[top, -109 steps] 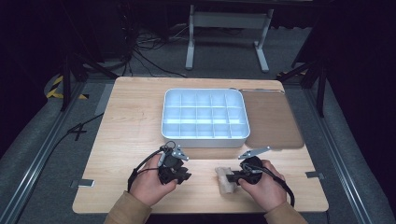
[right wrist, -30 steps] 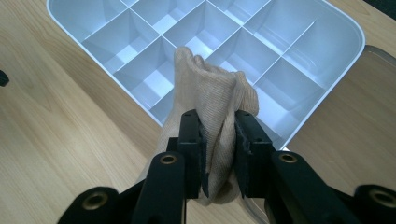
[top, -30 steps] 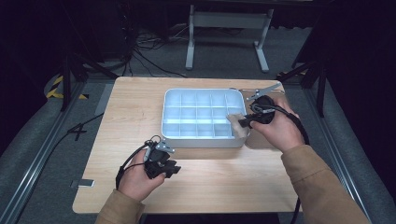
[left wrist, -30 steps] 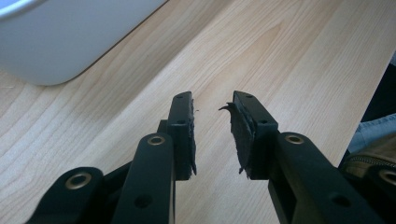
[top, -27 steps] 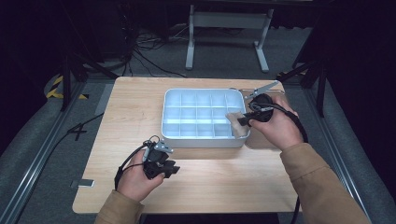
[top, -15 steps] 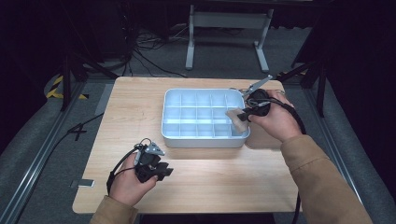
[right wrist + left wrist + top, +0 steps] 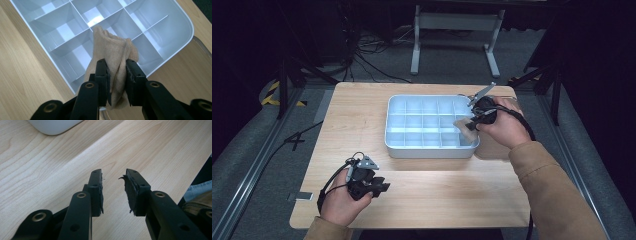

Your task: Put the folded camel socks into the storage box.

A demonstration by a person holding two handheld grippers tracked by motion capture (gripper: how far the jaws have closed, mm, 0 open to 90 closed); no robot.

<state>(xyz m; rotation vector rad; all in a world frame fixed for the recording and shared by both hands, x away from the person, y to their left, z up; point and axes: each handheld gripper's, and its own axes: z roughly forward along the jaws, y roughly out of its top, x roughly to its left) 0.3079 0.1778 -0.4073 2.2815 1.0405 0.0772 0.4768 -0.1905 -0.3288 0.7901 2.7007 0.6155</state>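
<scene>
Over tray [image 7: 432, 150], right side: right gripper [image 7: 473, 121] clamps beige sock [image 7: 113, 65].
Left gripper [image 7: 113, 192]: jaws just opening, nothing between, above table [image 7: 155, 150].

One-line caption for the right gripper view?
Right claw pinches a beige knit cloth above the white divided tray.

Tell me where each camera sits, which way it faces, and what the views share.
High view: above the person's side, looking forward and down at the table; both forearms, left gripper, right gripper.
Left gripper view: along its open jaws at bare wood.
Right gripper view: along jaws clamping a beige cloth over the tray.
Shared: tray, tabletop.
</scene>
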